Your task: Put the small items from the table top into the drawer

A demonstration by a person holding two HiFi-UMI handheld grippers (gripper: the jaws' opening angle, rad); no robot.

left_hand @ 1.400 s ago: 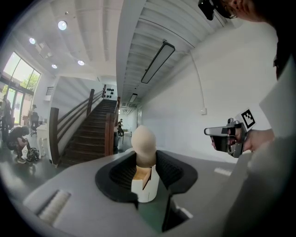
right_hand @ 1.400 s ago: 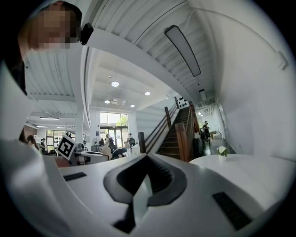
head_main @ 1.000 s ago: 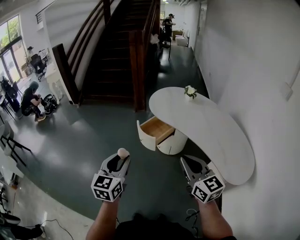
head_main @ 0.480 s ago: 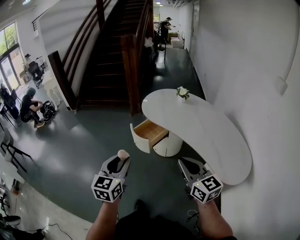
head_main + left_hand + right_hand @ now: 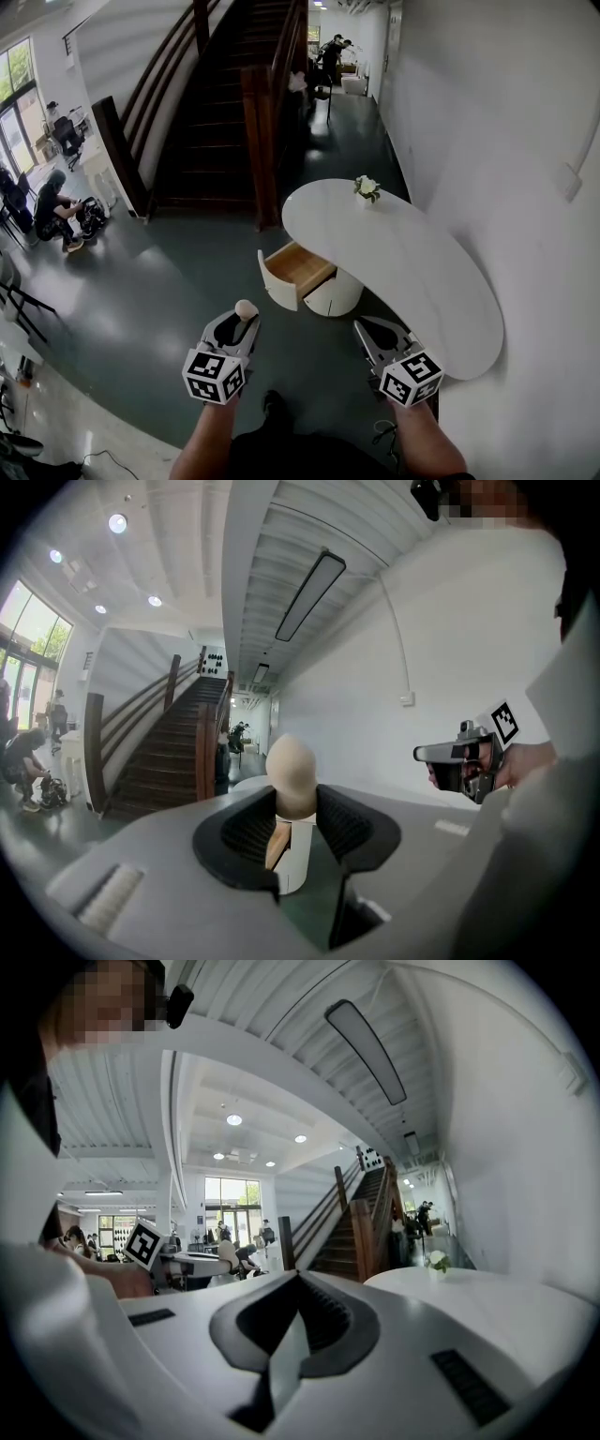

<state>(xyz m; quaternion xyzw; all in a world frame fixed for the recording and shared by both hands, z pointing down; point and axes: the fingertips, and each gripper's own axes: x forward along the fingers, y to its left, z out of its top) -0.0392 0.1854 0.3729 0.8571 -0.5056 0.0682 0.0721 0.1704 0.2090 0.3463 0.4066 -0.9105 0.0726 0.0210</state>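
- Left gripper (image 5: pixel 242 322), closest to the wearer at 11 o'clock in the head view, pinches a beige egg (image 5: pixel 246 307) between its black ribbed pads. The egg's rounded top pokes up above the jaws.
- Right gripper (image 5: pixel 367 330) is at 1 o'clock, level with the left one. Its jaws are pressed together with nothing between them.
- Both grippers are held out over a dark grey-green floor (image 5: pixel 169 300), well apart from each other. A bare forearm (image 5: pixel 211 436) shows behind the left one.
- Ahead at 12 o'clock, beyond the grippers and clear of them, is an open drawer (image 5: pixel 298 269). It has a curved white front and a pale wooden inside. It is pulled out towards 10 o'clock from a round white pedestal (image 5: pixel 333 292).
- Above the pedestal lies a white oval table (image 5: pixel 422 272). It stretches from 12 o'clock round to 2 o'clock along a white wall (image 5: pixel 506 141).
- At the table's far end, near 12 o'clock, stands a small bunch of white flowers (image 5: pixel 367 187).
- Past the table at 11 o'clock, a dark wooden staircase (image 5: pixel 225 112) climbs away.
- Far off at 10 o'clock, a crouching person (image 5: pixel 52 211) bends over something on the floor.
- Farthest of all, at 12 o'clock down a corridor, stands another person (image 5: pixel 330 52), too small to describe.
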